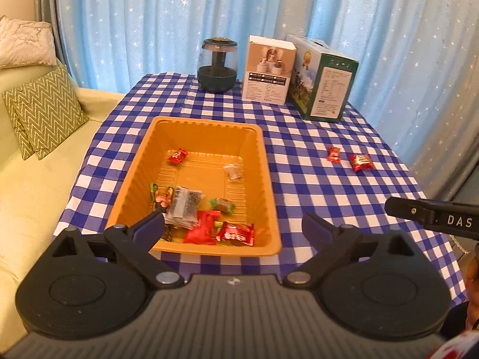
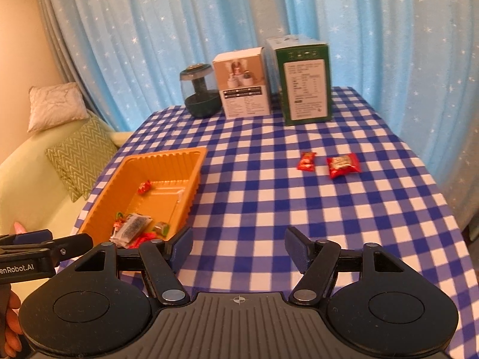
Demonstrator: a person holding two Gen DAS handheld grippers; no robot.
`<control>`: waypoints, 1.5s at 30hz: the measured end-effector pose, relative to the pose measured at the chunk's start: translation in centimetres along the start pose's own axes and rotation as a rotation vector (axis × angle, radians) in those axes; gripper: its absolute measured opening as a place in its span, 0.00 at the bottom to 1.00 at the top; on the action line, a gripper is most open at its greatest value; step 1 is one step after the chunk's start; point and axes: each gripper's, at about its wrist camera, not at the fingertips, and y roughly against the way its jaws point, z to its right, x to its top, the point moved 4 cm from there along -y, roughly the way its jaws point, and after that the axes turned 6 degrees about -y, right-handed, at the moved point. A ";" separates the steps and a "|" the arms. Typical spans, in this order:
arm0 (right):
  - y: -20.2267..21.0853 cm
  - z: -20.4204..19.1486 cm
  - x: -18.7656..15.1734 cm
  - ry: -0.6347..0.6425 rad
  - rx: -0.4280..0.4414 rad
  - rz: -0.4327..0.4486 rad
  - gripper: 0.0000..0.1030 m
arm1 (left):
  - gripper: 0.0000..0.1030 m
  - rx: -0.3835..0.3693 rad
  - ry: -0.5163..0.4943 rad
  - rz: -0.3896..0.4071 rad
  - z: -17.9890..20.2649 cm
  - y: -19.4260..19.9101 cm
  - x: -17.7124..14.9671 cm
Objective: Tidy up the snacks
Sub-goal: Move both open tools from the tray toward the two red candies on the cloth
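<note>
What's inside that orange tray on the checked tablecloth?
The orange tray holds wrapped snacks: a red candy near the back, a clear-wrapped piece, and a heap of red, green and dark packets at the front. Whatever lies beneath that heap is covered.

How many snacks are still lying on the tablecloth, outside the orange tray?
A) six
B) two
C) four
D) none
B: only two red snacks lie on the cloth right of the tray, a smaller one and a larger one side by side; the other wrappers are inside the tray.
</note>
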 end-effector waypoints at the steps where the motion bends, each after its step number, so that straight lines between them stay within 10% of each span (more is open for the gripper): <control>1: 0.4 0.3 -0.1 -0.007 -0.003 0.002 0.68 | 0.97 -0.006 0.003 0.004 0.4 0.2 -0.1; 26: 5.6 9.8 -1.7 -0.144 -0.136 0.051 0.69 | 0.99 -0.085 -0.115 0.072 10.2 -0.2 0.0; 45: 1.9 13.8 1.5 -0.167 -0.172 0.086 0.69 | 0.99 -0.140 -0.170 0.004 13.6 -7.3 3.4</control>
